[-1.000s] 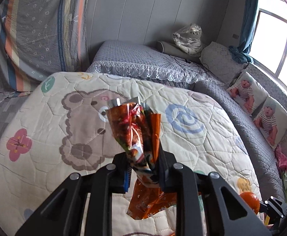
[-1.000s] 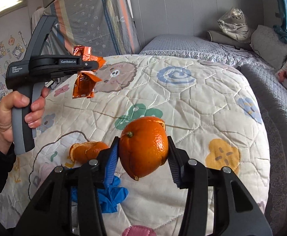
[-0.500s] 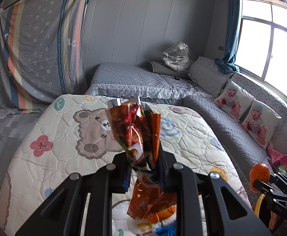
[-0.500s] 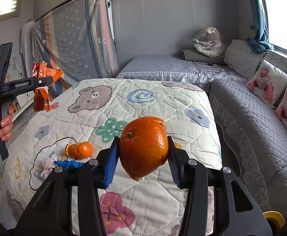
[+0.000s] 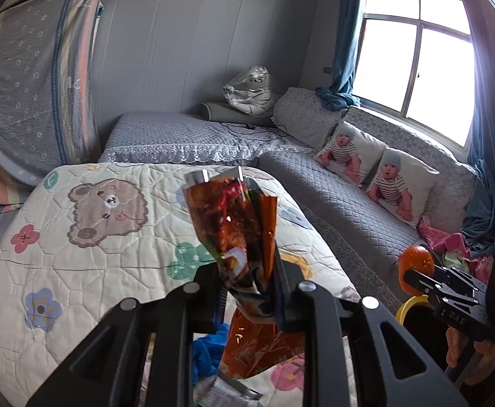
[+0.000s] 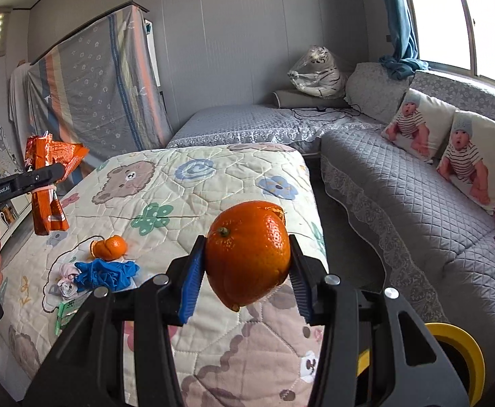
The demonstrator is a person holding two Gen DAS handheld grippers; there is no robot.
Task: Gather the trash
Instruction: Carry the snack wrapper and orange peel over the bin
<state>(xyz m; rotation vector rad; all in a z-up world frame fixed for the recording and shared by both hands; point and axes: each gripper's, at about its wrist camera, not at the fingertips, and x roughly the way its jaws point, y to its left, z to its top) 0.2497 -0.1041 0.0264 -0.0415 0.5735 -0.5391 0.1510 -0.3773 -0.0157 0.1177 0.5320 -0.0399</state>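
Note:
My left gripper (image 5: 247,286) is shut on an orange foil snack wrapper (image 5: 237,234) that stands up between its fingers and hangs below them. The right wrist view shows the same wrapper (image 6: 49,186) held at the far left above the quilt. My right gripper (image 6: 247,268) is shut on an orange peel shell (image 6: 249,254), also visible at the right edge of the left wrist view as the peel (image 5: 415,264). A yellow-rimmed bin (image 6: 457,356) sits low at the right, partly hidden by the gripper. On the quilt lie another orange peel (image 6: 110,247), a crumpled blue glove (image 6: 106,273) and a wadded tissue (image 6: 67,279).
The cartoon quilt (image 6: 193,203) covers a bed whose right edge drops to a narrow floor gap. A grey quilted sofa (image 6: 400,203) with two baby-print cushions (image 6: 451,149) runs along the right under the window. A green wrapper (image 6: 65,312) lies near the quilt's left edge.
Both grippers have pulled back and risen from the quilt while swinging right, each keeping its load. More of the sofa, the window and the yellow bin have come into view.

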